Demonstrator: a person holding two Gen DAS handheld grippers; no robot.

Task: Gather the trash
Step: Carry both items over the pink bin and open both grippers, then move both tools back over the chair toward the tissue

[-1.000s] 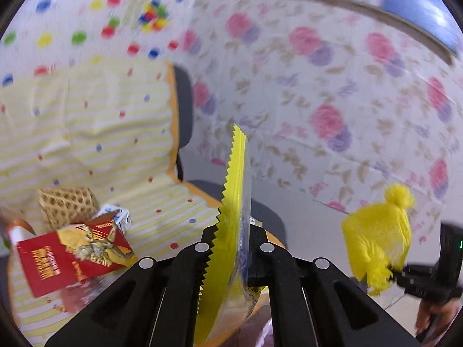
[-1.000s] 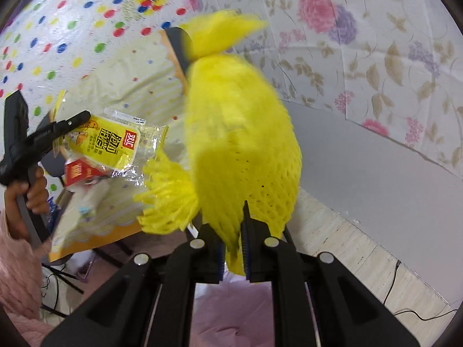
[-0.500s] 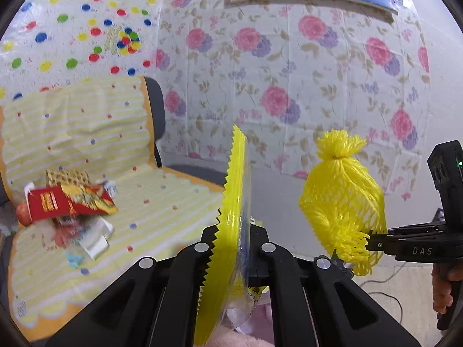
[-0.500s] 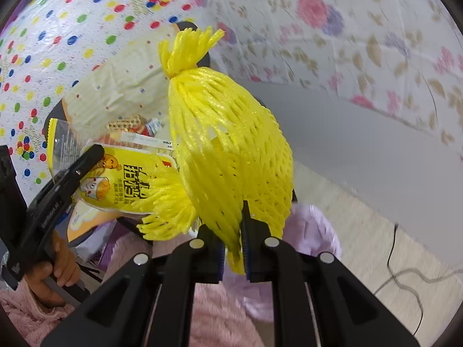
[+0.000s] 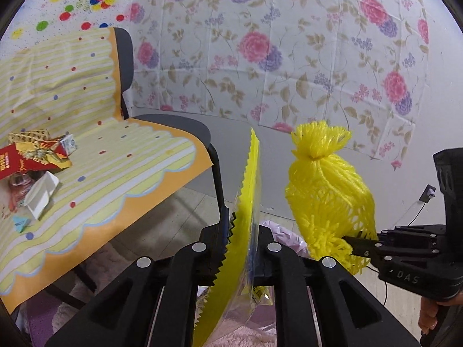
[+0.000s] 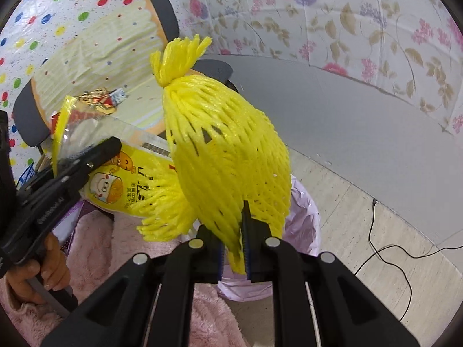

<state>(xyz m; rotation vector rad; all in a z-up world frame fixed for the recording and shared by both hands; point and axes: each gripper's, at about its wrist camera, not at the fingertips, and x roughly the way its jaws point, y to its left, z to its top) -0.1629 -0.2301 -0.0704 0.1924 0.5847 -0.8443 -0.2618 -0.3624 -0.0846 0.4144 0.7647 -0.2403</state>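
My left gripper [image 5: 241, 228] has a yellow snack wrapper [image 5: 249, 190] standing edge-on between its fingers. The jaws are opening: a gap shows beside the left pad and the wrapper leans to the right. In the right wrist view the same wrapper [image 6: 115, 185] sits at the tip of the left gripper [image 6: 113, 147]. My right gripper [image 6: 233, 225] is shut on the lower end of a yellow foam fruit net [image 6: 228, 150]. The net [image 5: 327, 190] and the right gripper [image 5: 351, 244] hang to the right of the wrapper. A lilac trash bag [image 6: 303, 217] lies below both.
A chair draped in a yellow striped cloth [image 5: 130, 150] stands at the left. It carries a red packet [image 5: 29, 156], a white folded carton [image 5: 40, 193] and other scraps. A black cable [image 6: 390, 248] runs over the floor. A hand [image 6: 49, 263] in a pink fuzzy sleeve holds the left gripper.
Both grippers have come down toward the lilac bag. The left jaws have widened around the wrapper, which now tilts. The net stays pinched in the right gripper.
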